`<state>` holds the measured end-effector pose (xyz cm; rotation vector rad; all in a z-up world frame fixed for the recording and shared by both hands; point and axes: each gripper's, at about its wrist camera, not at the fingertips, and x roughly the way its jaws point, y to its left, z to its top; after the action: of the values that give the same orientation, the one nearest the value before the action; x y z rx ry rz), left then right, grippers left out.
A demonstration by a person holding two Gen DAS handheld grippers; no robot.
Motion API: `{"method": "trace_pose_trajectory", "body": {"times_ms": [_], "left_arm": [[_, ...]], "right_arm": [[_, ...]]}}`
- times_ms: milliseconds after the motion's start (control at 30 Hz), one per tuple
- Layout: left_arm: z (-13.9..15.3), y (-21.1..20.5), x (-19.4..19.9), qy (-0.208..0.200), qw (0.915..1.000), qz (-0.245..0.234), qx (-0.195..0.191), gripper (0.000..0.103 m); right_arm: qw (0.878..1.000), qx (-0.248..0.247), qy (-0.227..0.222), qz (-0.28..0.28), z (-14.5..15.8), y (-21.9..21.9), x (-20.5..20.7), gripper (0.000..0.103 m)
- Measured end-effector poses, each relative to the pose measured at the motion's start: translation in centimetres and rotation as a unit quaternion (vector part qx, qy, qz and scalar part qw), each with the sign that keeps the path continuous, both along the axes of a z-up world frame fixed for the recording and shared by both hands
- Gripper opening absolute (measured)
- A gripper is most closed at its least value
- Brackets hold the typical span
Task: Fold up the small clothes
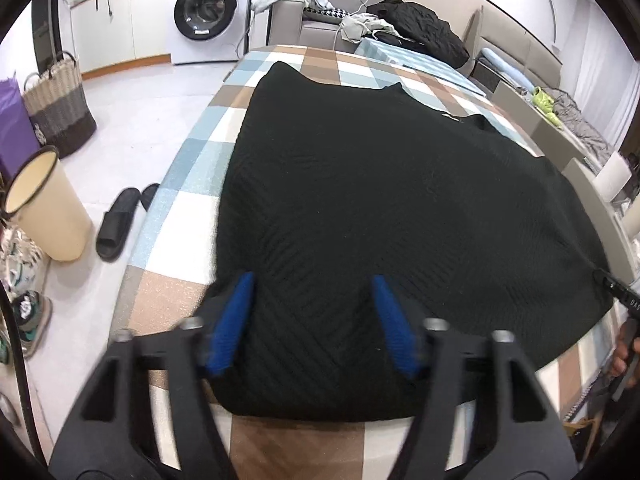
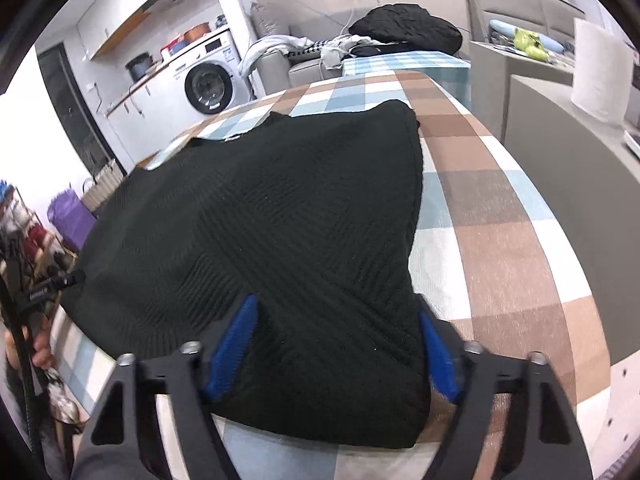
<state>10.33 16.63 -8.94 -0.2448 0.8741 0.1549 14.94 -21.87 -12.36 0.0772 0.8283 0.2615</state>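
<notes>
A black knitted garment (image 1: 380, 208) lies spread flat on the checked table cover (image 1: 188, 184). It also shows in the right wrist view (image 2: 260, 220). My left gripper (image 1: 314, 280) is open, its blue pads hovering over the garment's near left corner. My right gripper (image 2: 336, 312) is open over the garment's near right corner, with the right pad just past the garment's side edge. Neither holds anything. The other gripper's tip shows at the edge of each view: the right one in the left wrist view (image 1: 616, 288), the left one in the right wrist view (image 2: 52, 284).
A washing machine (image 1: 208, 12) stands at the back. A woven basket (image 1: 60, 104), a cream bin (image 1: 44, 204) and black slippers (image 1: 120, 220) are on the floor to the left. A sofa with dark clothes (image 1: 416, 28) lies beyond the table. A grey cabinet (image 2: 572, 184) stands to the right.
</notes>
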Motion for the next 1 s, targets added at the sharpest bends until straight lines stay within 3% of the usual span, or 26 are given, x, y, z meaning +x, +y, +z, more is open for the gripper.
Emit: {"method": "trace_pose_trajectory", "body": {"times_ms": [33, 100, 200, 667, 767, 833, 933, 1000], "left_arm": [[0.0, -0.3, -0.1, -0.001, 1.0000, -0.007, 0.006, 0.037], [0.1, -0.7, -0.3, -0.003, 0.9998, -0.018, 0.008, 0.029], [0.1, -1.3, -0.4, -0.002, 0.9994, -0.028, 0.020, 0.025], [0.3, -2.7, -3.6, 0.000, 0.9984, -0.042, 0.038, 0.026], [0.4, -2.8, -3.4, 0.002, 0.9982, -0.039, 0.045, 0.030], [0.5, -2.7, -3.4, 0.005, 0.9981, -0.026, 0.056, 0.042], [0.9, -2.8, -3.6, -0.002, 0.9979, -0.023, 0.061, 0.051], [1.4, -3.1, -3.8, -0.010, 0.9973, -0.024, 0.069, 0.058]], "right_arm": [[1.000, -0.006, -0.001, 0.002, 0.0, 0.1, -0.1, 0.061], [1.000, -0.009, -0.002, 0.008, -0.1, 0.2, -0.3, 0.050], [1.000, -0.006, 0.000, 0.014, -0.1, 0.3, -0.3, 0.040], [1.000, -0.003, 0.007, 0.019, 0.0, -0.9, -1.7, 0.039], [1.000, -0.002, 0.007, 0.010, 0.2, -1.0, -1.2, 0.049], [1.000, 0.002, 0.005, 0.000, 0.6, -1.3, -1.1, 0.057], [1.000, 0.011, -0.015, -0.012, 1.5, -1.5, -1.0, 0.059], [0.999, 0.031, -0.030, -0.019, 2.3, -1.6, -0.9, 0.068]]}}
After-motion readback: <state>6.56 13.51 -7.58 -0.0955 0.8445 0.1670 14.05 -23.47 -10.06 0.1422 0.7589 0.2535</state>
